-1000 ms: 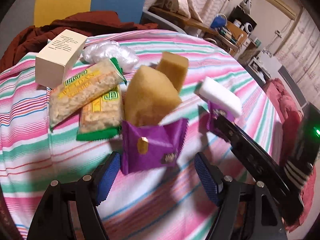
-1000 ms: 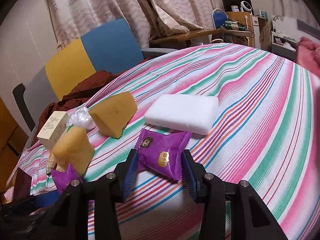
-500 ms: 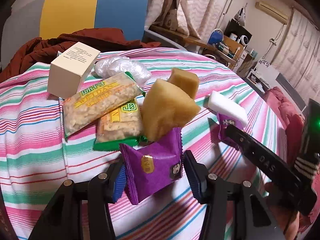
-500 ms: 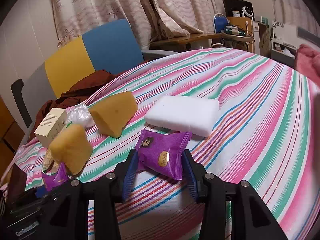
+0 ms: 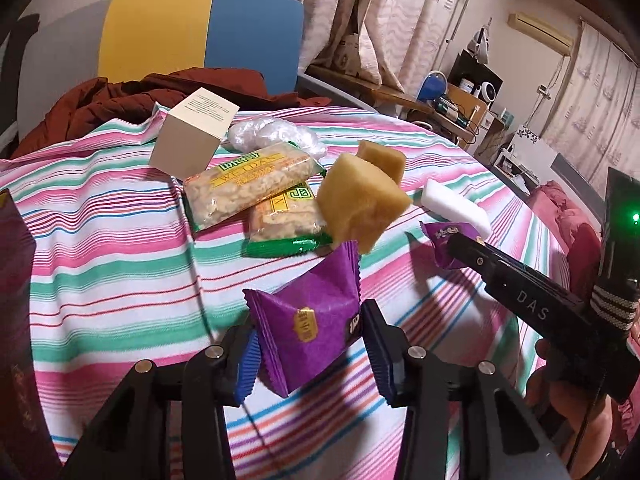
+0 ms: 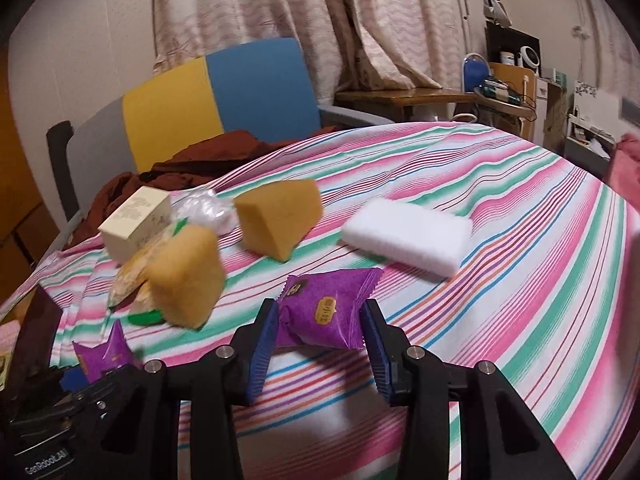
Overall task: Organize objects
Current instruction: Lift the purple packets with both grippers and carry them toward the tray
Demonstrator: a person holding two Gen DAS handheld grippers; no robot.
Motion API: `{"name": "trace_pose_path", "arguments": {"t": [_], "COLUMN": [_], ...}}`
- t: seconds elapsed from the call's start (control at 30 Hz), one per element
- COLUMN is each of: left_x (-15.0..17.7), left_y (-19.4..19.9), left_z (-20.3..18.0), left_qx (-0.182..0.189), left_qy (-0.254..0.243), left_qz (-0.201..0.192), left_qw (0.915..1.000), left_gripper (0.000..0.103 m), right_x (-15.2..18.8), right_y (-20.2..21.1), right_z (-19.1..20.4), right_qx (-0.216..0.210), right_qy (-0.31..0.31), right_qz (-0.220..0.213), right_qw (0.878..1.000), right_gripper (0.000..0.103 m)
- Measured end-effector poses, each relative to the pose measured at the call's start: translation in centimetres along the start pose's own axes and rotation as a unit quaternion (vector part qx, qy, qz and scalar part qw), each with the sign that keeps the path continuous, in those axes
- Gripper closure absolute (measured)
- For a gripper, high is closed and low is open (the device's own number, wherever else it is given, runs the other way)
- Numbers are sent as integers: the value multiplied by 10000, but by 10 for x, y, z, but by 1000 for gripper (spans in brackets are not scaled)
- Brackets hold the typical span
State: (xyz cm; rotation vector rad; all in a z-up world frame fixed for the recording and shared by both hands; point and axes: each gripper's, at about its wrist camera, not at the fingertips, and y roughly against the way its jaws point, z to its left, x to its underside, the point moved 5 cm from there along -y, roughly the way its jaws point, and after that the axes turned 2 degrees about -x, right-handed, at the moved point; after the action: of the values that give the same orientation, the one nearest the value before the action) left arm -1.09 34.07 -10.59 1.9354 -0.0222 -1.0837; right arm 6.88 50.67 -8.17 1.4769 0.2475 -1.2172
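Lifted clear since a second ago, the purple snack packet [image 5: 310, 322] now sits raised between the pads of the left claw [image 5: 310, 350], which was spread wide around it earlier and is now closed on its sides. The right claw [image 6: 320, 330] holds as before, clamped on a second purple packet [image 6: 328, 312] of the same kind, and has risen a little off the striped table [image 6: 520, 280]. Both packets being gripped suggests the picking step is done and both are ready to be carried to wherever they are being grouped.

The left packet's long axis runs away from the claw and leans up to the right, its serrated end pointing toward the near yellow sponge block [image 5: 362, 206] just beyond it. The right packet lies crosswise between the pads, long axis left to right, crimped ends past each pad, printed face up.

Beyond the left claw, past the sponge, lie two green-edged rice cracker packs [image 5: 248, 186], a cream carton [image 5: 194, 136] and a crumpled clear bag [image 5: 272, 136]. Ahead of the right claw sit a second yellow sponge [image 6: 278, 218] and, to its right, a white sponge [image 6: 408, 238].
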Motion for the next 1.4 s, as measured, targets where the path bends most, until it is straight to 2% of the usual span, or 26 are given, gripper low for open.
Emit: {"name": "trace_pose_path", "arguments": {"t": [0.27, 0.5, 0.6, 0.7, 0.8, 0.87, 0.9, 1.03, 1.07, 1.1, 1.13, 1.2, 1.23, 1.27, 1.4], "left_x": [7, 12, 14, 14, 14, 16, 19, 20, 19, 17, 16, 15, 14, 14, 13], "left_y": [7, 17, 29, 48, 59, 54, 48, 38, 36, 30, 26, 18, 15, 15, 20], "left_z": [3, 12, 11, 4, -1, -3, -4, -3, -2, 0, 1, 4, 5, 5, 5], "left_qx": [27, 44, 313, 546, 615, 585, 552, 409, 379, 351, 345, 301, 367, 420, 533], "left_qy": [-61, 74, 146, 38, -82, -180, -252, -268, -217, -144, -98, 7, 66, 93, 83], "left_qz": [-34, -27, -32, -159, -201, -30, 113, 161, 161, 212, 279, 385, 413, 413, 388], "left_qw": [10000, 10000, 9994, 9984, 9979, 9981, 9981, 9987, 9989, 9991, 9990, 9988, 9985, 9982, 9978], "left_gripper": [57, 60, 67, 68, 69, 69, 69, 69, 67, 60, 57, 57, 57, 63, 74], "right_x": [16, 21, 21, 20, 19, 20, 20, 20, 21, 20, 20, 20, 20, 20, 19], "right_y": [22, 48, 56, 66, 71, 72, 71, 73, 74, 74, 74, 74, 74, 74, 75], "right_z": [13, 32, 42, 51, 61, 65, 67, 66, 65, 64, 61, 58, 55, 54, 52], "right_qx": [-258, -552, -637, -752, -834, -855, -843, -793, -768, -756, -740, -724, -725, -724, -741], "right_qy": [-202, -303, -235, -185, -112, -78, -61, -121, -122, -125, -133, -180, -224, -245, -278], "right_qz": [128, 158, 147, 123, 106, 113, 117, 118, 125, 128, 139, 180, 190, 194, 182], "right_qw": [9994, 9979, 9976, 9969, 9964, 9962, 9964, 9967, 9969, 9970, 9971, 9970, 9969, 9969, 9967], "right_gripper": [60, 60, 60, 60, 60, 60, 60, 60, 60, 60, 60, 60, 60, 60, 60]}}
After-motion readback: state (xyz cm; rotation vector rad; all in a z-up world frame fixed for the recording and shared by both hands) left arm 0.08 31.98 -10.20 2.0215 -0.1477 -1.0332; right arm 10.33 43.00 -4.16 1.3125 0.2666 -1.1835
